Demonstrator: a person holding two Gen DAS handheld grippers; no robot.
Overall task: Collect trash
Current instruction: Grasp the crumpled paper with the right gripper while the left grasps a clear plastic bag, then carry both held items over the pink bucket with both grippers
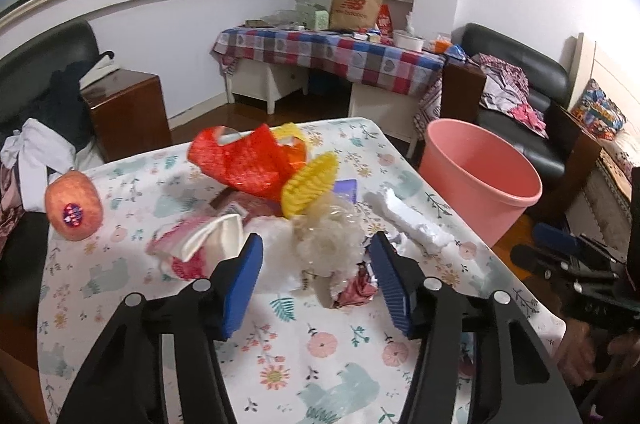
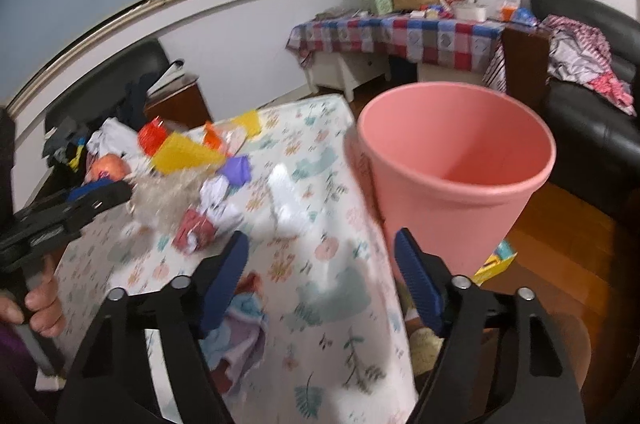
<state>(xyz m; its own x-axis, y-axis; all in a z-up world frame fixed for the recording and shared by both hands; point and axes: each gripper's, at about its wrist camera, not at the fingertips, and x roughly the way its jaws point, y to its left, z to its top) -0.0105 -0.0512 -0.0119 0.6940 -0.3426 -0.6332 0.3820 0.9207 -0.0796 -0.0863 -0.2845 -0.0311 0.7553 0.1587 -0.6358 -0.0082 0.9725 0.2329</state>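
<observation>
Right now the left gripper (image 1: pixel 316 276) is held over a table (image 1: pixel 320 352) covered in a floral cloth, its blue-padded jaws parted on either side of a crumpled wad of clear plastic film (image 1: pixel 328 236); the pads do not press on it, so nothing is gripped. Just beside that wad lies a crushed red-and-silver wrapper (image 1: pixel 356 290), near the right-hand pad. Beyond it the trash is heaped together: a red net bag (image 1: pixel 244 160), a ribbed yellow foam sleeve (image 1: pixel 310 184), a small purple scrap (image 1: pixel 346 190), a white-and-pink carton (image 1: pixel 208 238) lying on its side, and a white foam strip (image 1: pixel 404 218) stretched toward the table's right edge. An apple in a foam net (image 1: pixel 73 204), bearing a sticker, sits apart near the left edge. A pink bin (image 1: pixel 480 184) stands off the table's right side, upright and open-topped. From the right wrist view, the right gripper (image 2: pixel 320 280) points over the table's edge, jaws likewise apart with nothing between them, the table edge and the bin's lower wall lying in the gap beyond. The same bin (image 2: pixel 452 184) fills the middle of that view, its inside looking bare as far as can be seen. A hand (image 2: pixel 40 300) at the left edge grasps the handle of the other tool.
</observation>
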